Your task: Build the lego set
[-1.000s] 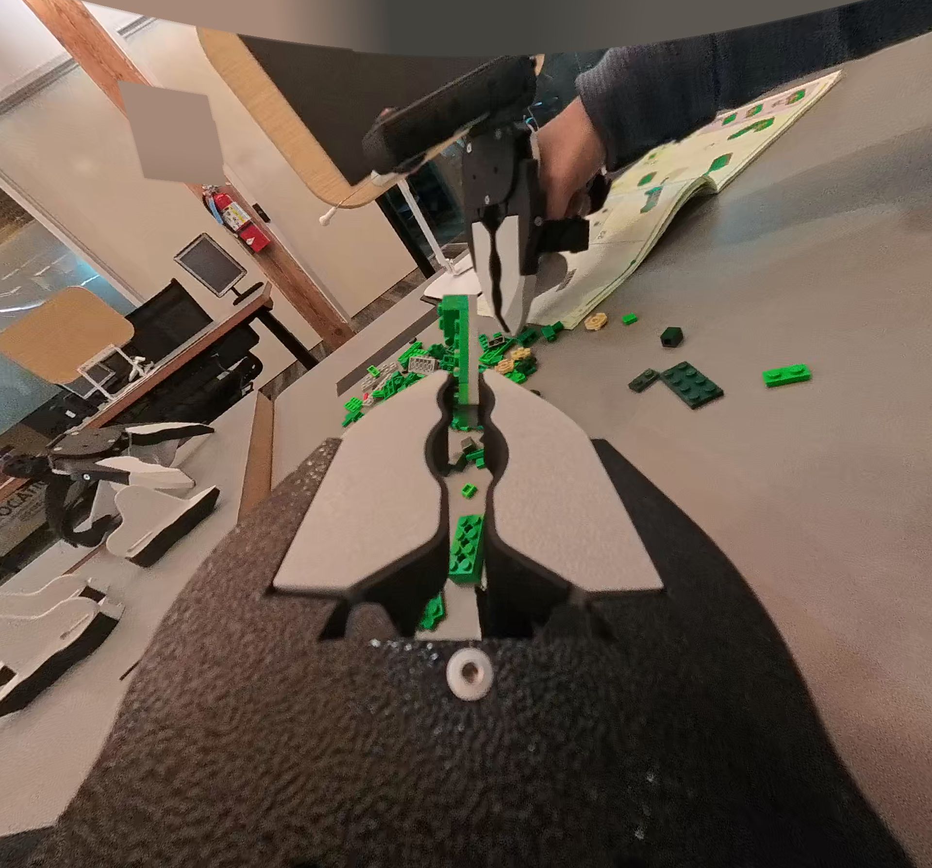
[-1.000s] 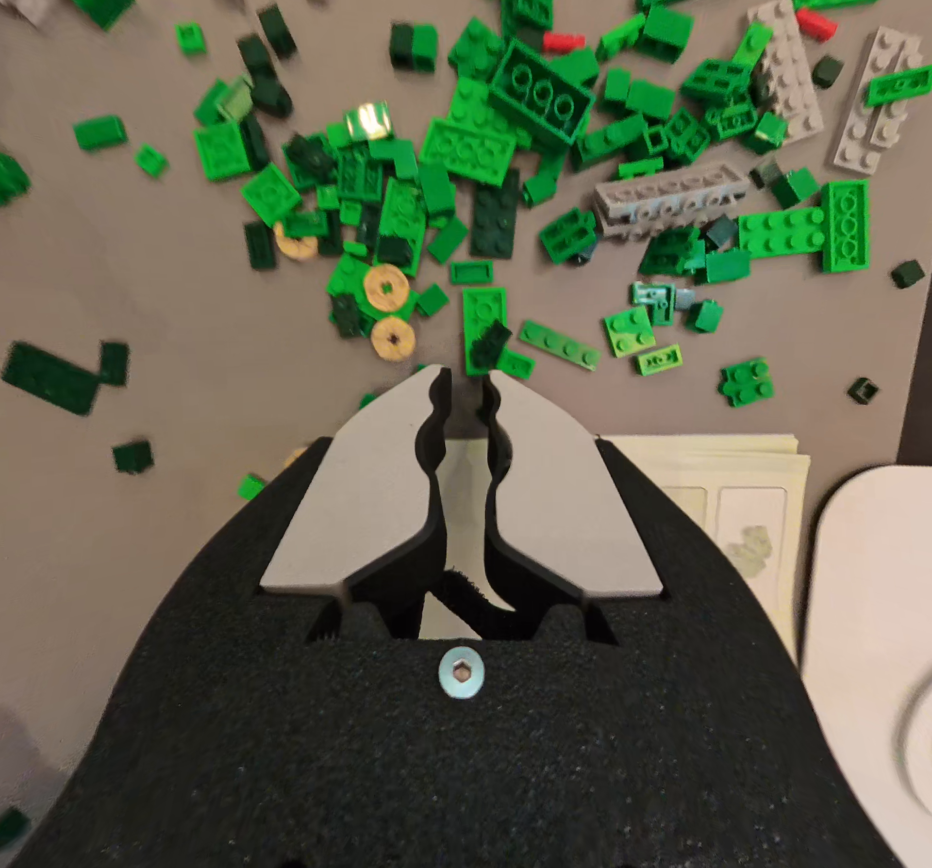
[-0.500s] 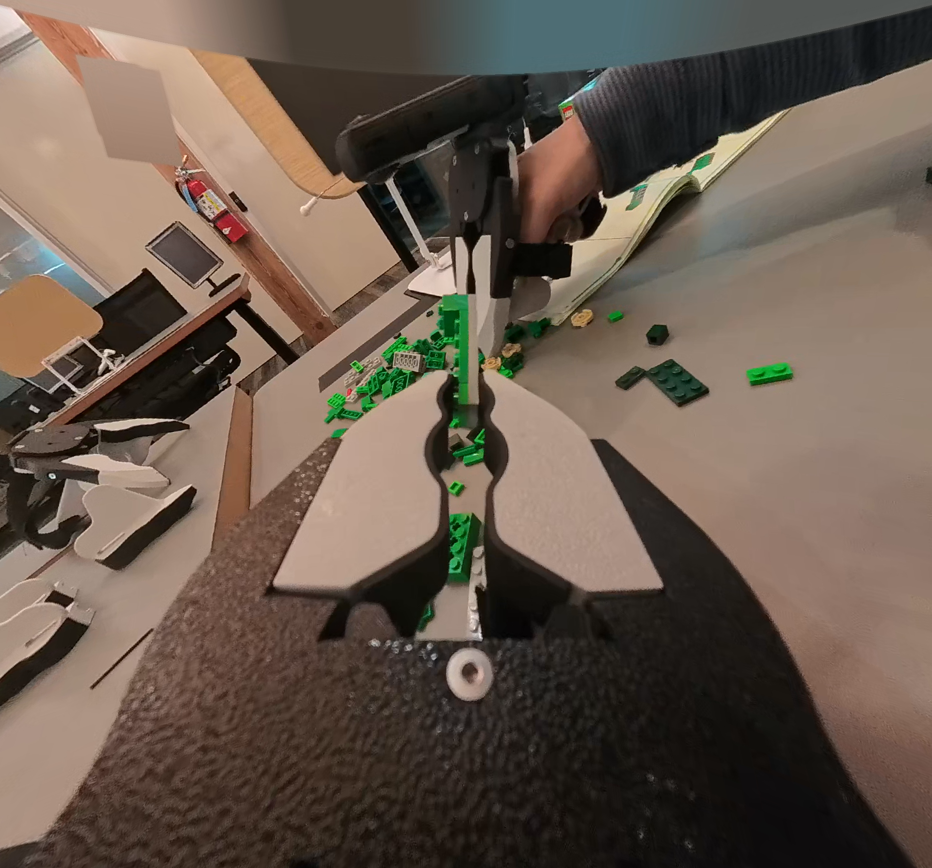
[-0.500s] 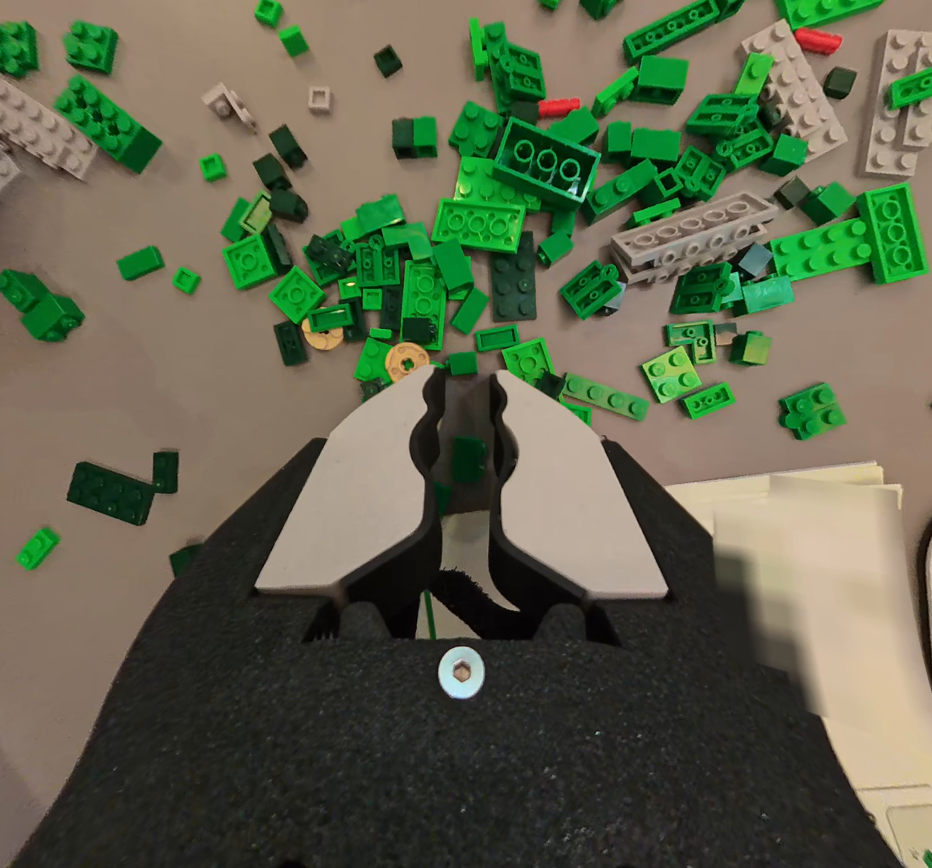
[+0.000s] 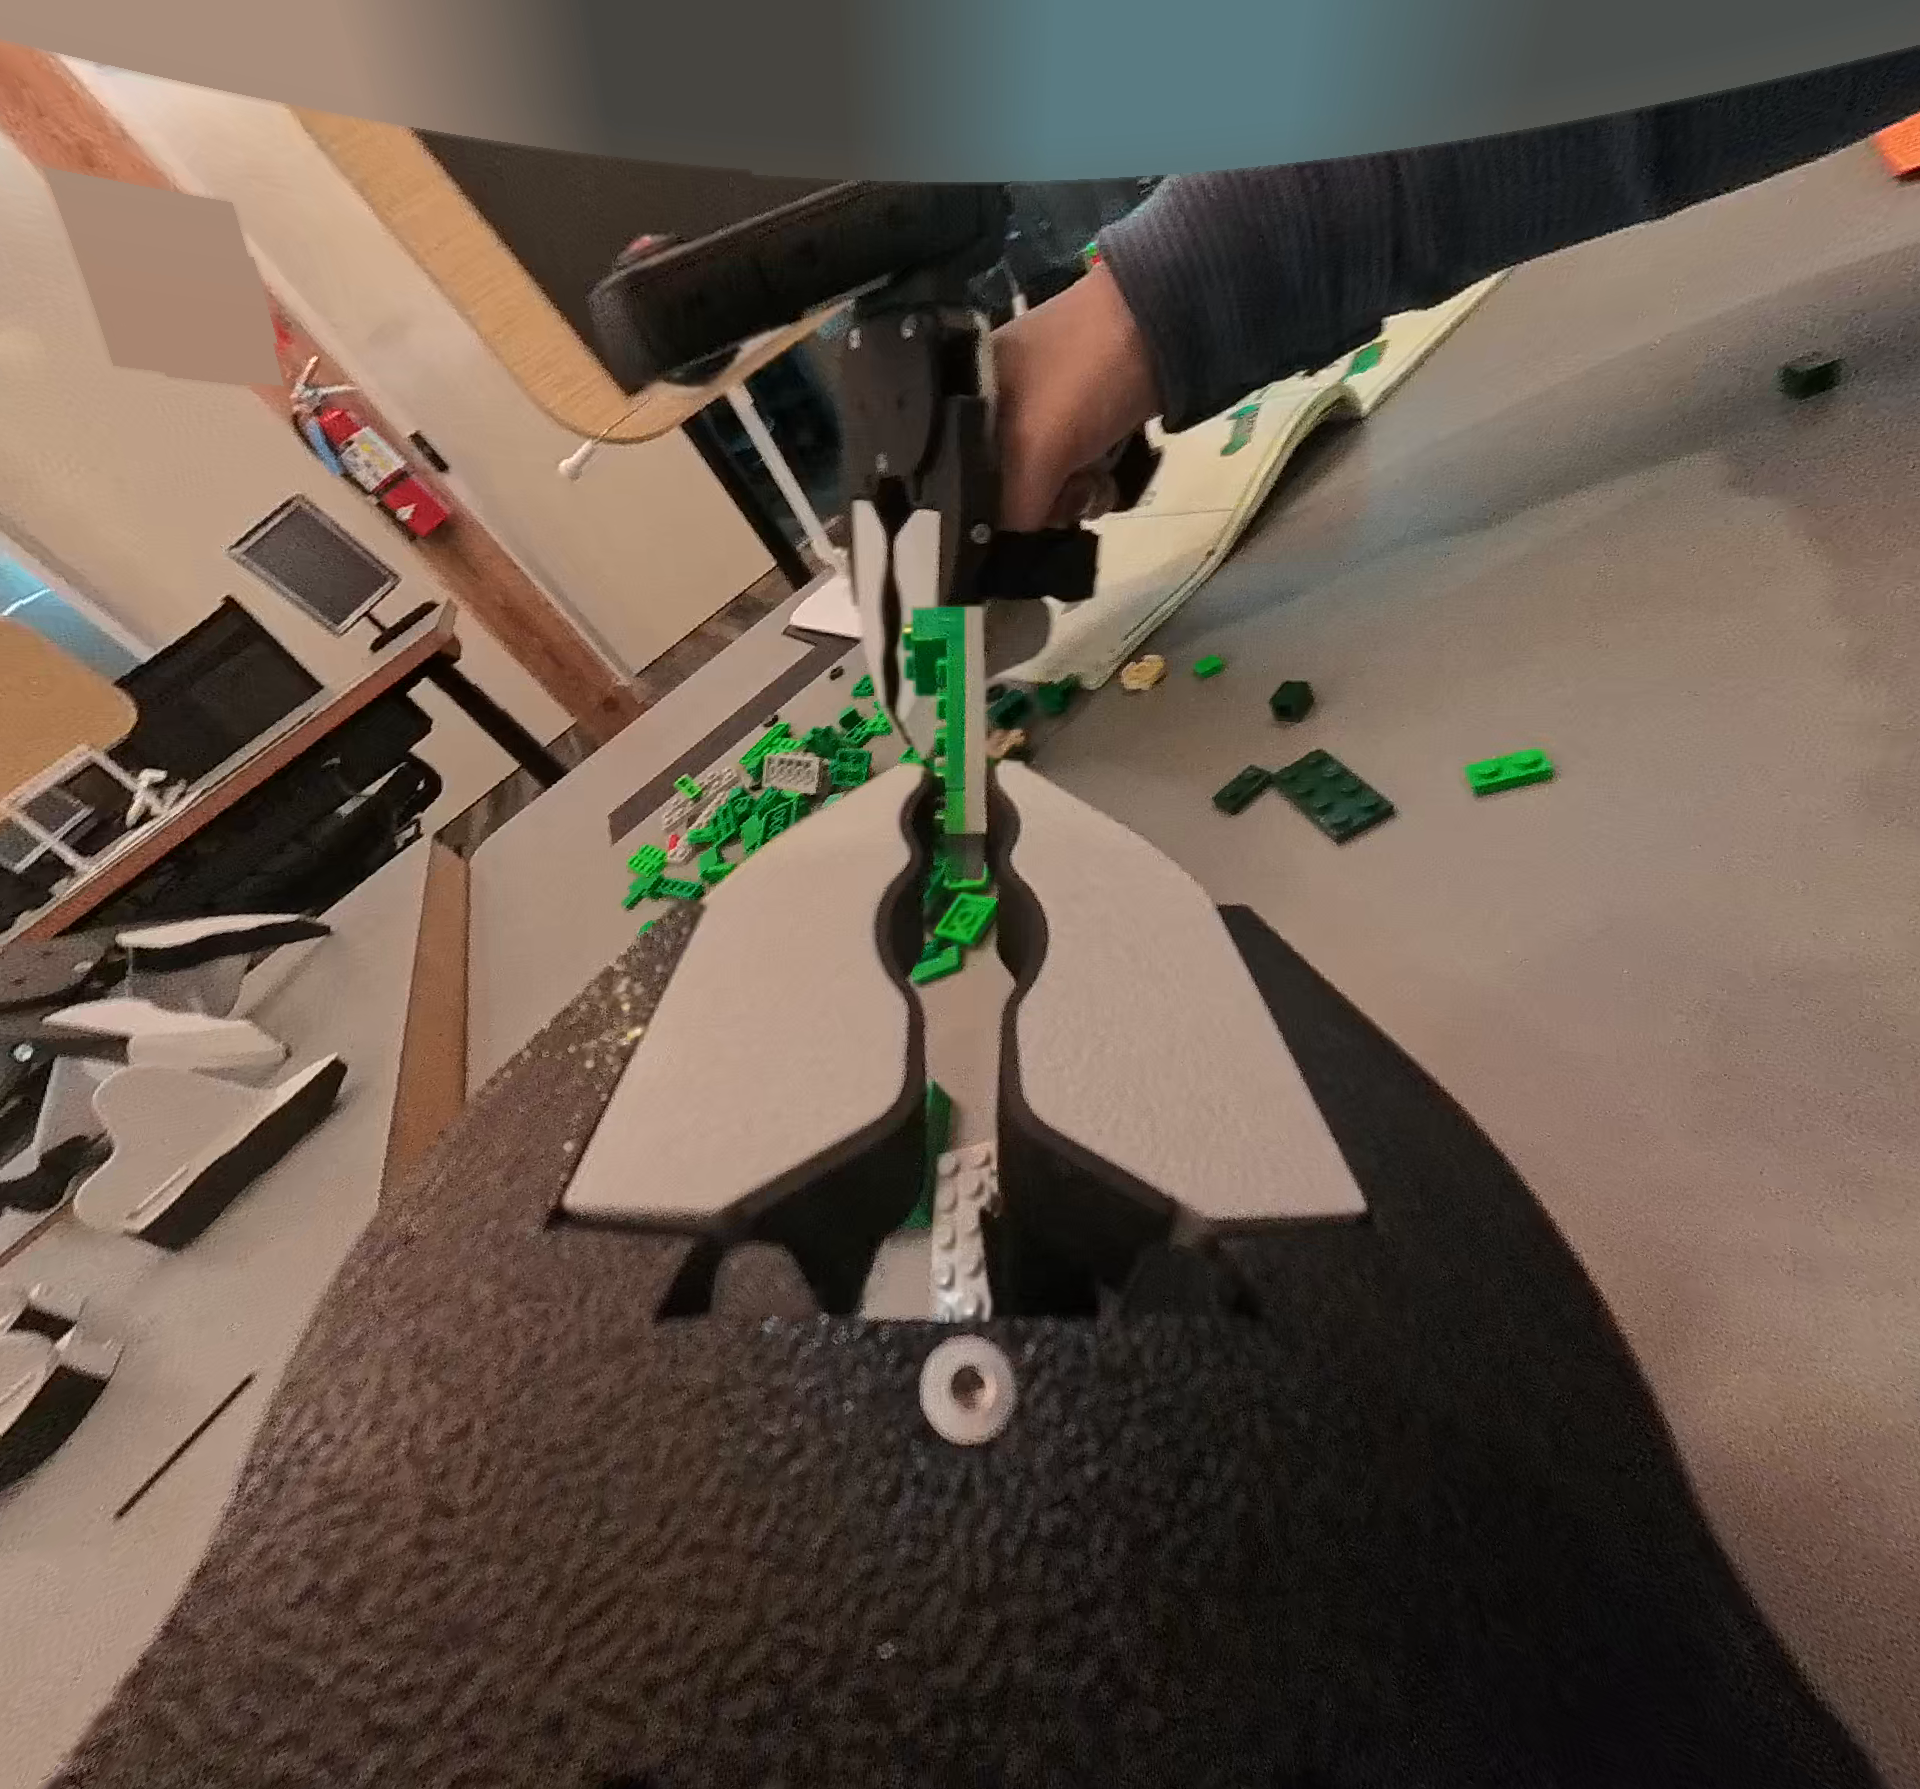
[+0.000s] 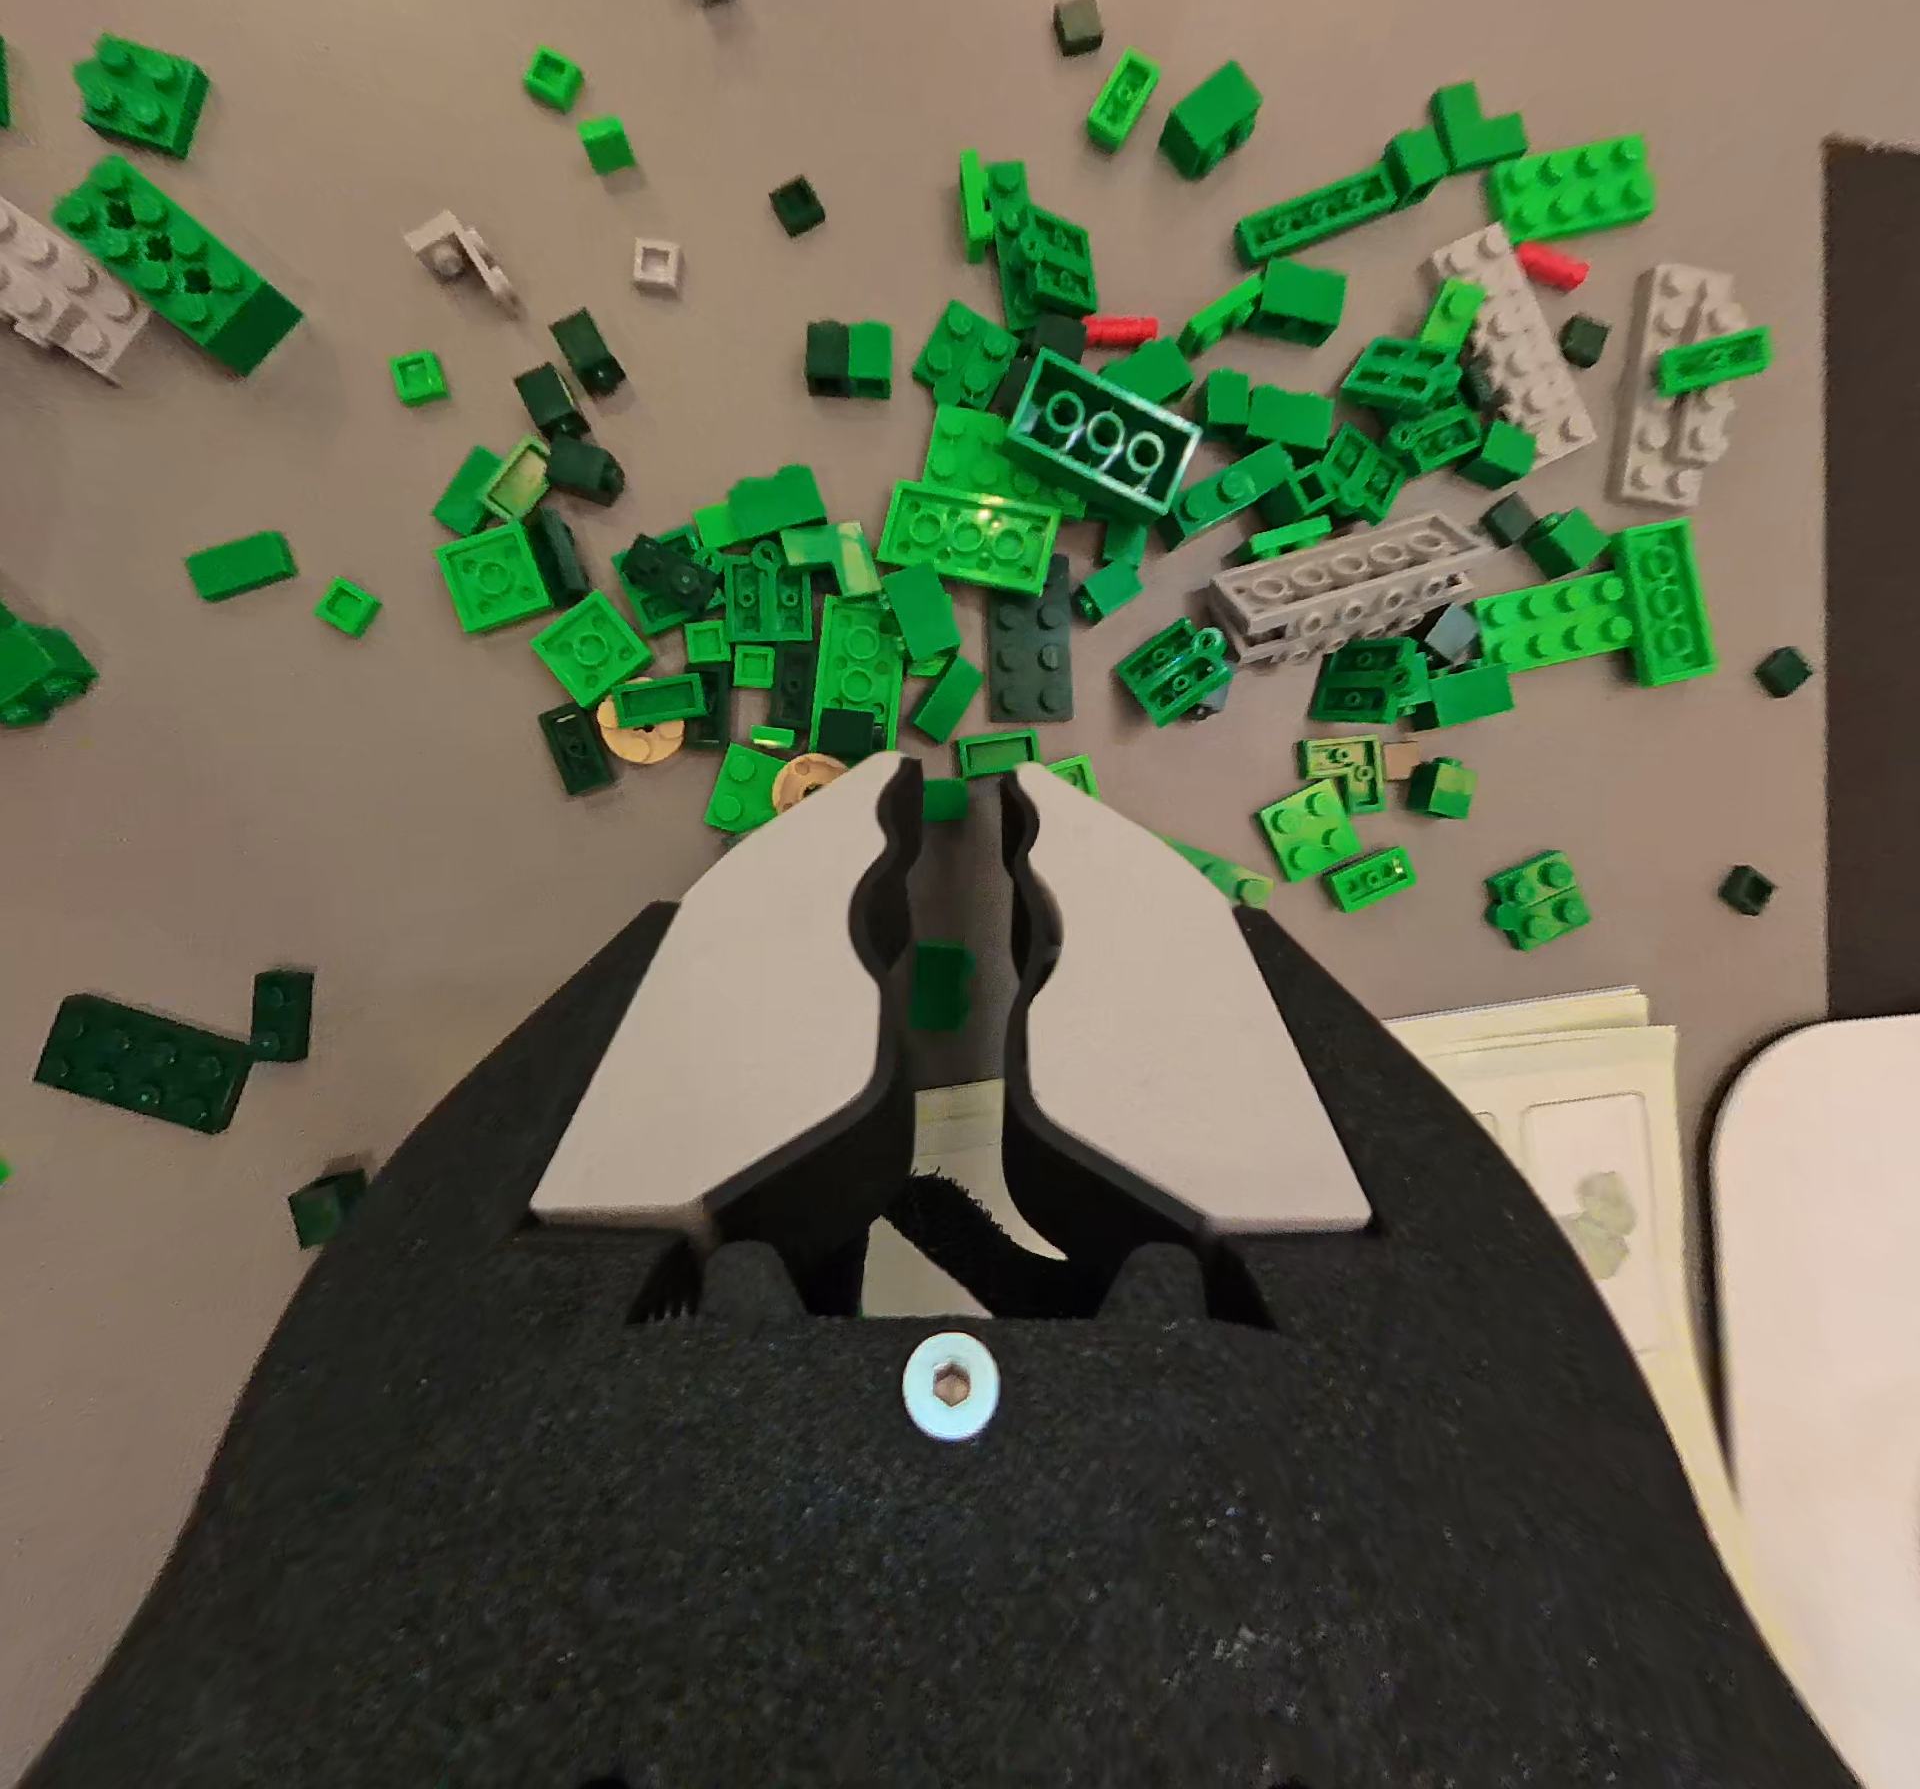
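Observation:
My left gripper is shut on a tall, thin green and grey Lego assembly, held upright and edge-on above the grey table. My right gripper points down over the pile of loose green, grey and tan pieces. Its fingers stand a narrow gap apart with nothing between the tips. A small green piece shows through the gap, lying on the table. In the left wrist view the right gripper, held by a hand, hangs just left of the assembly, over the pile.
An open instruction booklet lies behind the pile and shows at the lower right of the right wrist view. A dark green plate and a few loose pieces lie to the right. Spare gripper parts sit on a side table.
My right gripper has lifted away from the pile, so more pieces show. My left gripper keeps hold of the assembly, which now stands right beside the right gripper's fingers.

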